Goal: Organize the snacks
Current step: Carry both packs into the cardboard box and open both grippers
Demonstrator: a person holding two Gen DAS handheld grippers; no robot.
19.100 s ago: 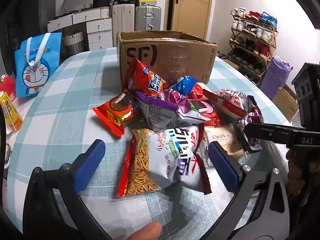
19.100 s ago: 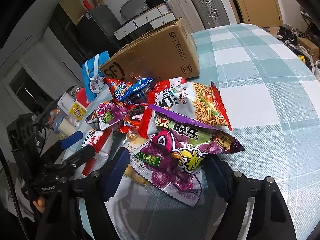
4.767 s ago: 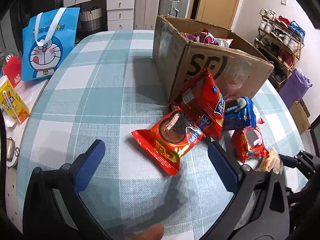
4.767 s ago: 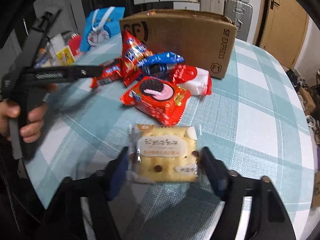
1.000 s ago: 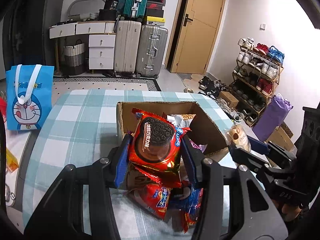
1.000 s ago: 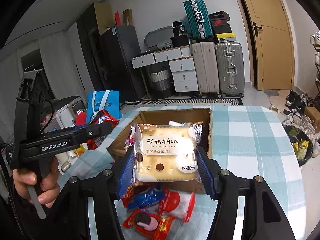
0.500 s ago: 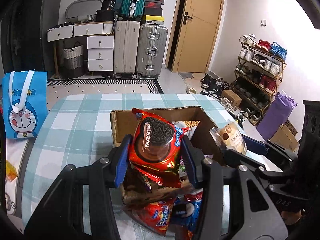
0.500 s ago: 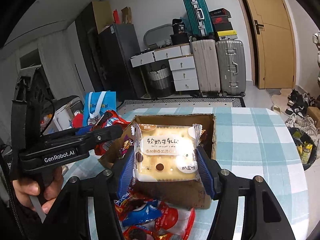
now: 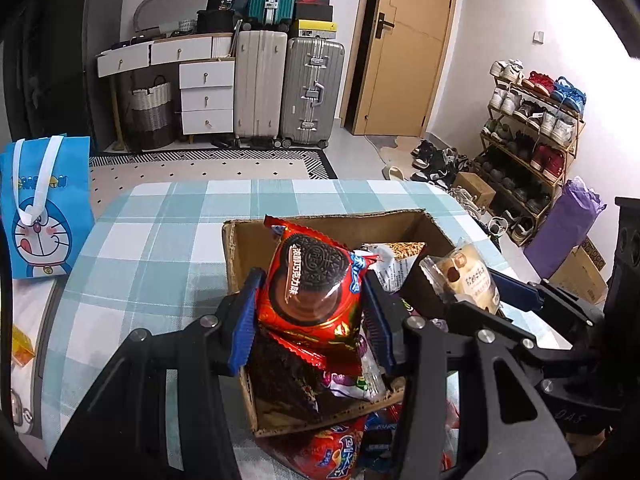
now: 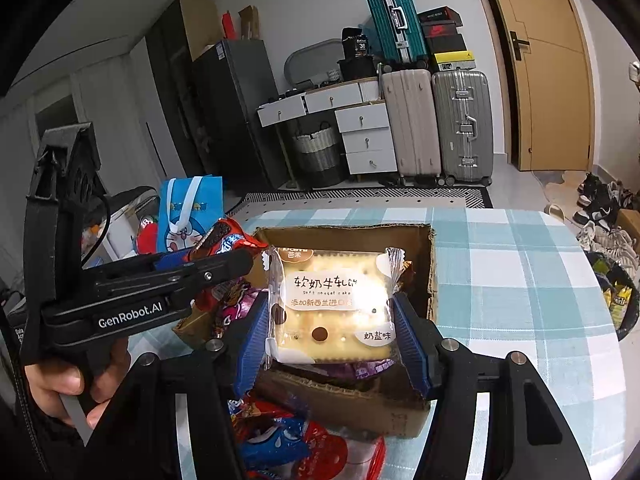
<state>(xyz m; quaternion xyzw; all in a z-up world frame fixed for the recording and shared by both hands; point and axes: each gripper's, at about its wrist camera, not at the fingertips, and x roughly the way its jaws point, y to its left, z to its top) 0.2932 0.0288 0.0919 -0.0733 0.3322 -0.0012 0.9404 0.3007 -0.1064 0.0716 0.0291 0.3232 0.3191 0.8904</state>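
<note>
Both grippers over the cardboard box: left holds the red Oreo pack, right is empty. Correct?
Not quite: the right gripper isn't empty. The right wrist view shows it clamped on a pale nougat cracker pack. The rest stands: the left gripper holds the red Oreo pack, both over the cardboard box.

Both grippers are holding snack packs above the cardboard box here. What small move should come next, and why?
Probably open the jaws and drop both packs in. The left gripper clamps the red Oreo pack and the right gripper clamps the cracker pack, both already over the open cardboard box, which holds other snacks. More packs wait on the table in front of it.
</note>
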